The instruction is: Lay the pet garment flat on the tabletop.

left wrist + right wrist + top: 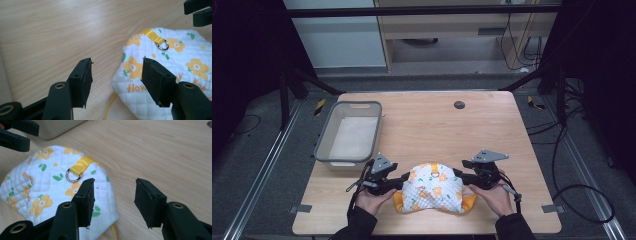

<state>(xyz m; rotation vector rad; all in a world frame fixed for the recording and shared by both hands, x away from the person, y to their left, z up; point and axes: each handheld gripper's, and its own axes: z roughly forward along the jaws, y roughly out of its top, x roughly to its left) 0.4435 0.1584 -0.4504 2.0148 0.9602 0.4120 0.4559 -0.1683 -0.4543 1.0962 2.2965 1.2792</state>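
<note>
While you hold both tools low at the near edge of the pale wooden table (492,125), the white quilted fabric pouch with orange flowers and a yellow ribbon loop (435,187) lies flat between them. Your left gripper (401,181) sits just beside the pouch's left edge with its jaws spread and nothing pinched; in the left gripper view one pad (153,77) hangs over the cloth. Your right gripper (463,176) stands at the pouch's right edge, its jaws also apart and empty. A small metal ring (73,175) hangs on the ribbon. Farther back on the left rests a grey plastic rectangular basin (326,137), well apart from the pouch.
</note>
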